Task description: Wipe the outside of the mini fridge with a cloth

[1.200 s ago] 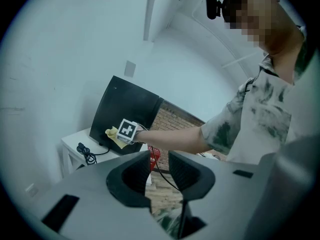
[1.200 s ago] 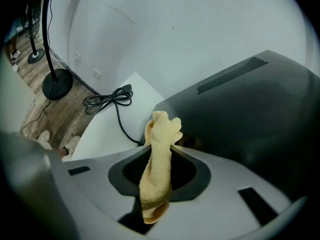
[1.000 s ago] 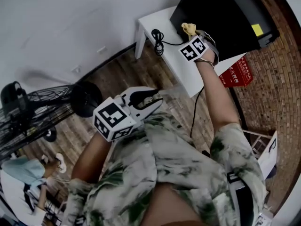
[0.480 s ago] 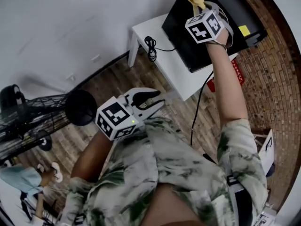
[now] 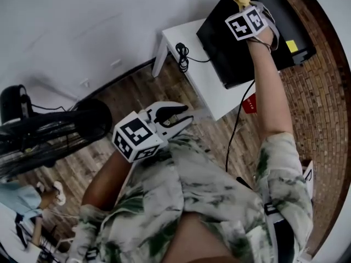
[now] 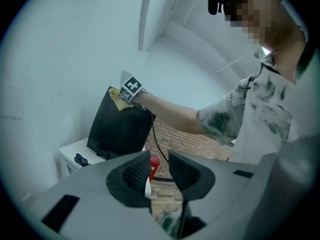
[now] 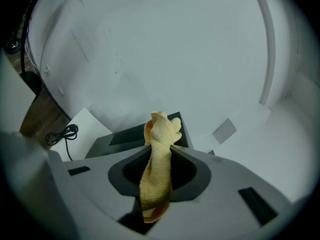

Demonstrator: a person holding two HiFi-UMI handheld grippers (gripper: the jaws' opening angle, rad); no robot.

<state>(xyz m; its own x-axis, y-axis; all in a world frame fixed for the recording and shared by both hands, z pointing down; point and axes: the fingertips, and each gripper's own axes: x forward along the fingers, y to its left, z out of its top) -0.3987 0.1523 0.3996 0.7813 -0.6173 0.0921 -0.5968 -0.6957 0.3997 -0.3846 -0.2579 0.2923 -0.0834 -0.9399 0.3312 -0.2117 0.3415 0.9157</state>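
- While the person's right arm reaches out over the white table (image 5: 205,86), the right gripper (image 5: 243,7) sits at the upper far edge of the black mini fridge (image 5: 230,43).
- Right gripper view: both fingers are pinched on a yellow cloth (image 7: 161,129), which runs up between them as 1 twisted strip, its loose end bunched above the tips.
- The cloth's end lies over the fridge's vented top surface (actual contact not clear from here).
- Left gripper view: the cloth looks pressed to the fridge's top corner.
- The fridge stands upright on the table, close to the pale wall.
- A coiled black cable (image 5: 182,52) lies on the table just beside the fridge.
- The left gripper (image 5: 178,116) is held near the person's chest, well apart from the fridge.
- Its 2 fingers stand slightly apart with a narrow gap; nothing sits between them.
- A red object (image 5: 249,104) shows below the table edge.
- A black fan (image 5: 49,136) stands on the wooden floor at left.
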